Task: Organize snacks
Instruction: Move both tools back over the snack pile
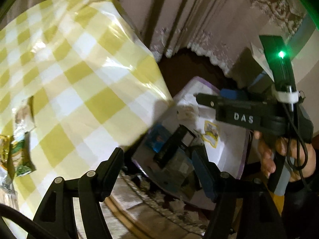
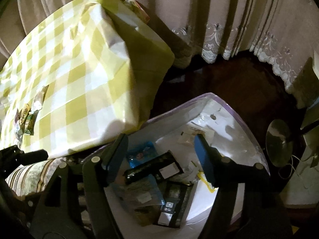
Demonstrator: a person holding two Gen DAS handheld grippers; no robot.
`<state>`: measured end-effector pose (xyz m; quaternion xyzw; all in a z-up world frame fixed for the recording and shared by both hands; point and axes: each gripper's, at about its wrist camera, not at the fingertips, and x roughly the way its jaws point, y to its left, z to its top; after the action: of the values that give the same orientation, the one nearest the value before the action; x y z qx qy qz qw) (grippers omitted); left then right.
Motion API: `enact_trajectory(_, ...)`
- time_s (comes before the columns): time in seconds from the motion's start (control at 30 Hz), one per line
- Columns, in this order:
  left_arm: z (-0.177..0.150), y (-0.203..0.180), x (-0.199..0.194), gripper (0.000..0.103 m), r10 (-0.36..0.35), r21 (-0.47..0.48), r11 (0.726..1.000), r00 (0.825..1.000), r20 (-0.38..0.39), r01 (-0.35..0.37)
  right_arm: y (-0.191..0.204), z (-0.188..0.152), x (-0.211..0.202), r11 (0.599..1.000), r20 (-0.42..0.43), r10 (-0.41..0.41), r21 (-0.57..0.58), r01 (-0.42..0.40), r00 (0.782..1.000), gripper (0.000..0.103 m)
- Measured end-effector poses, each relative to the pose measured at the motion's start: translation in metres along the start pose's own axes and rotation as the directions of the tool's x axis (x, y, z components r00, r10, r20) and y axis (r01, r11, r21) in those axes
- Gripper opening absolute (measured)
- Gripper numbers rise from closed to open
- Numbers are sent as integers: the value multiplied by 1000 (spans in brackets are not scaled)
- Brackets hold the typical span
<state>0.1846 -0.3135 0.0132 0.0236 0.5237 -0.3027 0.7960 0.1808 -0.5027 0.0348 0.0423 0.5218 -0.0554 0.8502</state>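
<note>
The right gripper [image 2: 159, 151] hangs over the white bin [image 2: 235, 117] with its jaws spread and nothing between them; directly below and ahead of its fingertips lie the snacks already stowed: a dark packet [image 2: 153, 169], a blue packet [image 2: 139, 151] and a black box [image 2: 173, 203]. The left gripper [image 1: 157, 157] is likewise released and empty, pointed past the edge of the checked table [image 1: 83, 79]. The remaining snack packets [image 1: 20, 143] lie on the cloth far to that claw's left, about 2 or 3 of them, bunched and touching. To do the next pick well, I would swing the left claw toward that cluster, come down square over 1 wrapper only, and pinch its crimped end so the neighbours stay put.
</note>
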Motion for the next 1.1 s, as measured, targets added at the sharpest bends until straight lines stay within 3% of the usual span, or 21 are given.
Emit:
enact_trajectory(0.23,-7,33,-33,71,86,-71,994,987,134,-78,27,2,-11,999,25,34,-35,-33,999,73)
enact_trajectory(0.4,-19,66,-55,72,149,-175,977,975,164,-120,53,4,-20,997,56,59,-48,-56,997,73)
enact_trajectory(0.5,-32,93,-68,72,197,-267,952,969,148,-152,75,4,-23,995,66,78,-67,-74,995,73)
enact_trajectory(0.7,-69,146,-92,72,278,-432,879,953,123,-201,125,1,-23,985,59,131,-117,-124,990,73)
enact_trajectory(0.83,-93,178,-110,72,335,-531,814,937,103,-233,161,-4,-19,977,41,162,-150,-155,986,73)
enact_trajectory(1.1,-126,218,-123,71,352,-667,714,933,79,-213,228,-13,-4,942,-42,248,-221,-251,968,73)
